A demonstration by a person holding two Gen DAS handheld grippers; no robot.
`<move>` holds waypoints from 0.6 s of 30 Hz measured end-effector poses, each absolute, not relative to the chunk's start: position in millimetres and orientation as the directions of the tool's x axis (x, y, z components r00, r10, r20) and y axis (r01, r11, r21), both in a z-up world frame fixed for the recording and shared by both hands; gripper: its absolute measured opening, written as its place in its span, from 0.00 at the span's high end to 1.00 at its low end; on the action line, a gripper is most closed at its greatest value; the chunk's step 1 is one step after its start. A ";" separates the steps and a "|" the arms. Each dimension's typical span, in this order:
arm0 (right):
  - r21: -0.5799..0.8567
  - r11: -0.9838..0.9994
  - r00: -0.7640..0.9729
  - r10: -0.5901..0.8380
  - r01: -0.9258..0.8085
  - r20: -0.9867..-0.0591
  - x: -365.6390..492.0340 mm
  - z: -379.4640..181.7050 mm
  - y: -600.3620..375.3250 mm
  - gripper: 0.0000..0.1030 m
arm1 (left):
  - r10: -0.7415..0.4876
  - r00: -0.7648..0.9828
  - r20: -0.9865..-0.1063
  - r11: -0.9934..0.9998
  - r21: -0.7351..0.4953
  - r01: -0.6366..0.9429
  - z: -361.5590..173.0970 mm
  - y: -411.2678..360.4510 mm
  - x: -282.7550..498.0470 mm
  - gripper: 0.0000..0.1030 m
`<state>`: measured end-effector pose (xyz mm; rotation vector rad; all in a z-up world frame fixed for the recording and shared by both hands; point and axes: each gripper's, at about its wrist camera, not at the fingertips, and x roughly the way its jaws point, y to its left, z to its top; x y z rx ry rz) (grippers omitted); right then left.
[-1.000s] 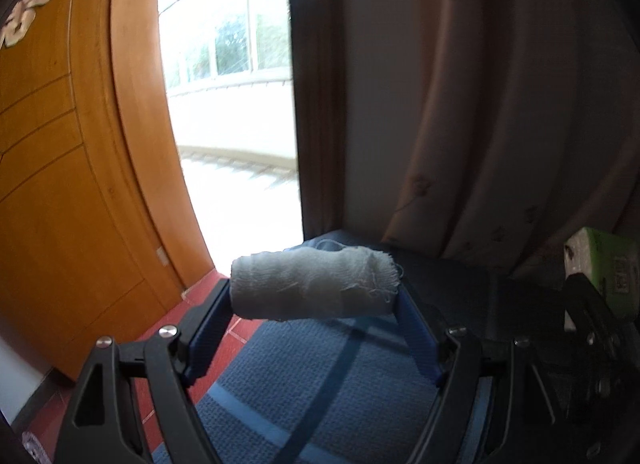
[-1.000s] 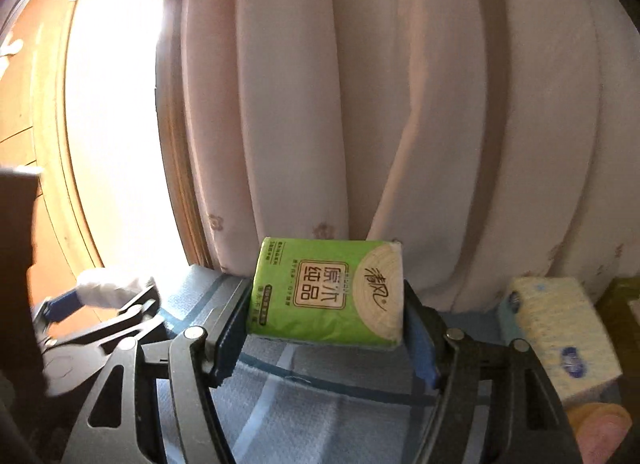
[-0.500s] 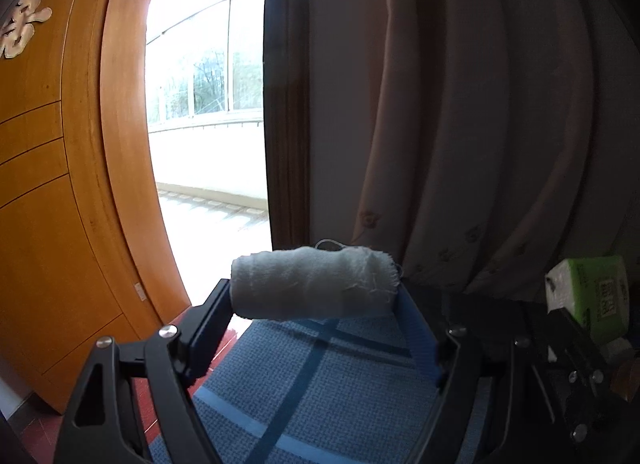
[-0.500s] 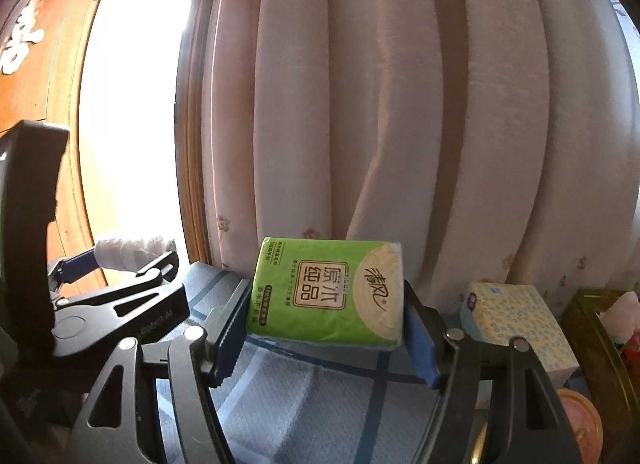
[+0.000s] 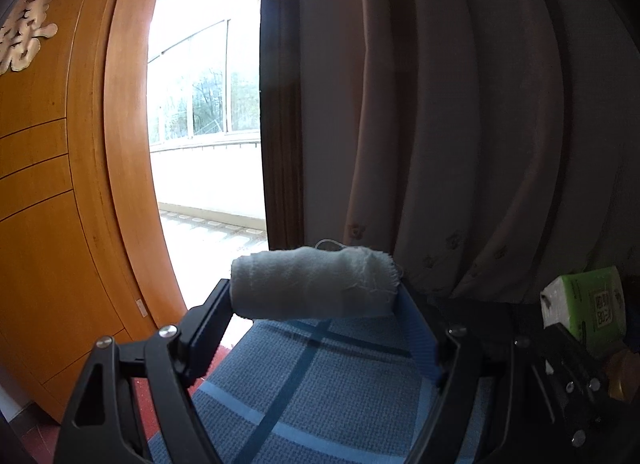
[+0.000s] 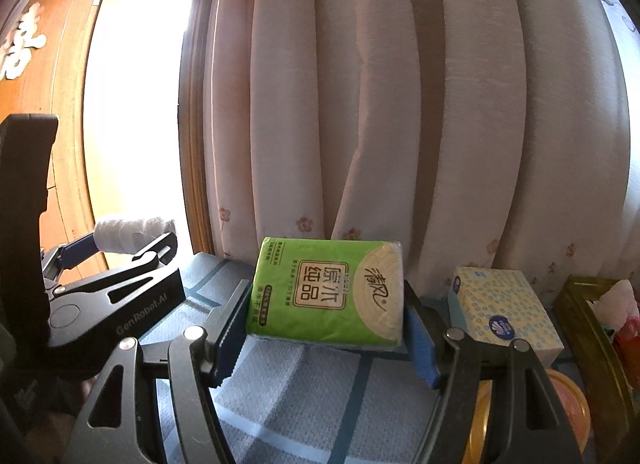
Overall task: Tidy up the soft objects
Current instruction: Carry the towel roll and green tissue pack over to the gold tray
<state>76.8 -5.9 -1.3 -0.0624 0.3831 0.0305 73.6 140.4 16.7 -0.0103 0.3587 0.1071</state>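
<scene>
Far left: a wooden door (image 5: 48,192) with a pale paper cutout, then a bright doorway giving onto a glazed balcony. Nothing of the task lies there.

Left gripper (image 5: 316,296): held wide and clamped end to end on a rolled white cloth (image 5: 314,284). The roll lies crosswise, one end against each pad, frayed edge at the right end. Gripping along its length likely keeps the roll from unwinding; a squeeze across the middle would flatten it. It hangs in the air above a blue checked cloth (image 5: 320,392) that covers the surface below, not touching it. The right wrist view shows the same roll (image 6: 134,233) out at the left, clear of everything.

Middle: a pale curtain (image 6: 400,104) hangs in heavy folds behind both grippers, its hem at the back edge of the surface.

Right gripper (image 6: 326,304): moderately open, pads pressed on the two short sides of a green tissue pack (image 6: 328,292), label facing the camera. The pack looks lifted off the surface, though its underside is hidden, so I can't be sure. The side-to-side hold keeps the soft pack flat rather than creased.

Right of it: a blue-patterned tissue box (image 6: 504,312) sits on the surface near the curtain, beside the gripper's right finger but apart from the pack. Further right a dark box (image 6: 592,328) with something pink and white inside, and an orange round rim (image 6: 568,416) low in the corner, unclear what.

Judgement: both items are in carry, neither set down. The tissue box side looks the likely gathering spot, but that is a guess.
</scene>
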 end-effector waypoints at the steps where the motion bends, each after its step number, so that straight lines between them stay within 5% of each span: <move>1: -0.056 0.998 0.927 0.020 -0.043 -0.375 75.5 -2.3 -6.7 0.31 | 0.103 0.933 -0.346 0.994 0.009 -0.106 16.8 139.7 72.2 0.23; 18: -0.079 0.995 0.934 0.035 -0.067 -0.355 40.4 3.2 -23.2 0.31 | 0.089 0.938 -0.336 0.996 0.000 -0.094 18.8 130.4 65.8 0.23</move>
